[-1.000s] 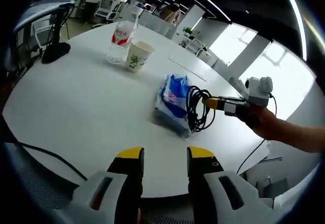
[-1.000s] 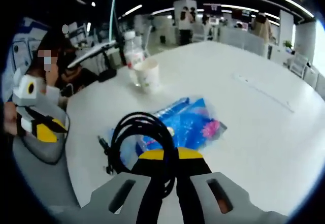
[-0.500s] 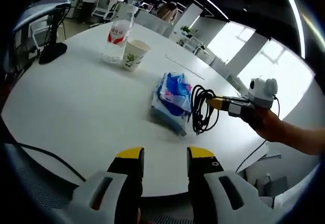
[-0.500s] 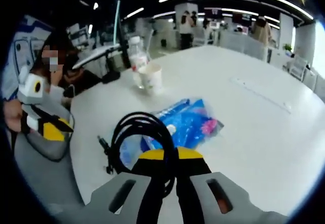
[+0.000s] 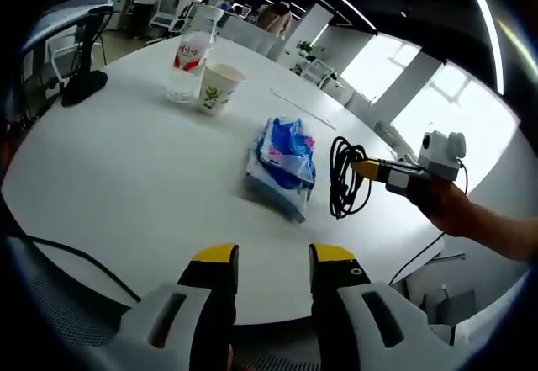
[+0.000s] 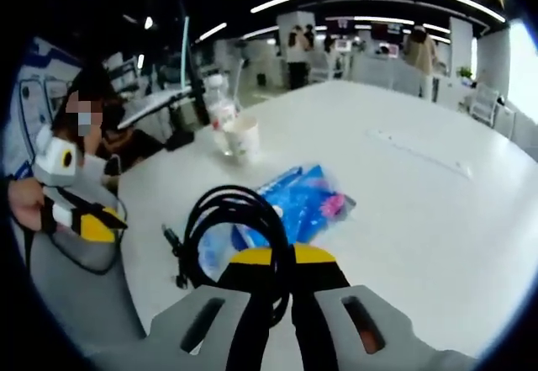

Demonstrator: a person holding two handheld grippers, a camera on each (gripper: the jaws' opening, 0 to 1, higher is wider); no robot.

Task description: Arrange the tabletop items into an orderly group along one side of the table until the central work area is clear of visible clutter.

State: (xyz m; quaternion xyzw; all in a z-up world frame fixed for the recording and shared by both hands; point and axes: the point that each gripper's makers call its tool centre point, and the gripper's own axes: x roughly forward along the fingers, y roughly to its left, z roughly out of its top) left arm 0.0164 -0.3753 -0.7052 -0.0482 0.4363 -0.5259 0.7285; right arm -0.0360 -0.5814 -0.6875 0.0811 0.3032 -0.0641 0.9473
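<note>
two right fingers [image 6: 282, 257] pinch the black cable coil [image 6: 231, 228]; bottle [image 5: 187, 66] label possibly red, unreadable.

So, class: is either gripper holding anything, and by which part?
The right gripper is shut on the coiled black cable, pinching one side of the loop. The left gripper is open and holds nothing.

Smooth matt white table [image 5: 126, 177] (glossy blue plastic packet [image 5: 282, 156], paper cup [image 5: 216, 88])
</note>
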